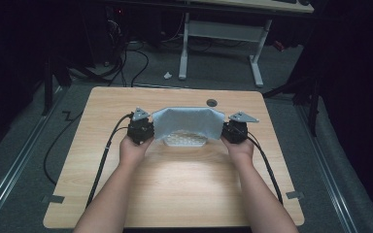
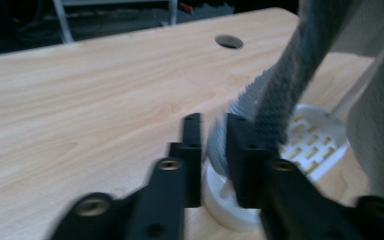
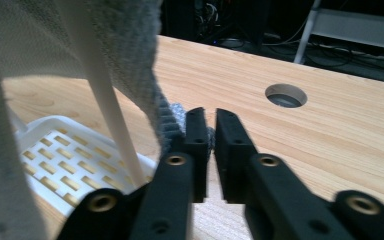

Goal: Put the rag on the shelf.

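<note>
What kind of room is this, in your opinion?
Probably a lab or workshop: a small wooden table stands on grey carpet, cables lie across the floor, and a desk frame stands behind in the dark.

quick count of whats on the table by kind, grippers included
grey cloth: 1
white slotted tray: 1
grippers: 2, the left gripper and the right gripper, one at each end of the cloth
total: 4
</note>
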`<action>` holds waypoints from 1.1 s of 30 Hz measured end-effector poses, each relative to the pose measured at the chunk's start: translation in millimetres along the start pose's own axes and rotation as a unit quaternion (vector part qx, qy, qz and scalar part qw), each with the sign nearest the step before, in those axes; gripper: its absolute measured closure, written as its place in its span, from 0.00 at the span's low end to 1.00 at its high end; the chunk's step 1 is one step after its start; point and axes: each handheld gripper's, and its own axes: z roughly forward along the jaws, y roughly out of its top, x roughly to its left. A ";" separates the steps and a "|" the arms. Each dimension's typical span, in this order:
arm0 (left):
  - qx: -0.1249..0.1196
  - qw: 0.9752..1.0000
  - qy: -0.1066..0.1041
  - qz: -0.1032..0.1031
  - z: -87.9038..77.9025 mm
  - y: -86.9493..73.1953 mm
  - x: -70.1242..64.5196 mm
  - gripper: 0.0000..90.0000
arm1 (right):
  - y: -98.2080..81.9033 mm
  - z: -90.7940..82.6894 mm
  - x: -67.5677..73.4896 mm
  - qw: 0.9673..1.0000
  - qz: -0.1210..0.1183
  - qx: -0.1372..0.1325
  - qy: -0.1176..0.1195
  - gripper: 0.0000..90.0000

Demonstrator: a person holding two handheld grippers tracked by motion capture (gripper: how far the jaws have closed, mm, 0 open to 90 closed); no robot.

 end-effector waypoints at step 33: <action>-0.023 0.998 0.059 -0.015 -57.0 -11.1 39.7 0.74 | 4.1 -38.7 -21.5 0.999 -0.009 -0.018 -0.037 0.87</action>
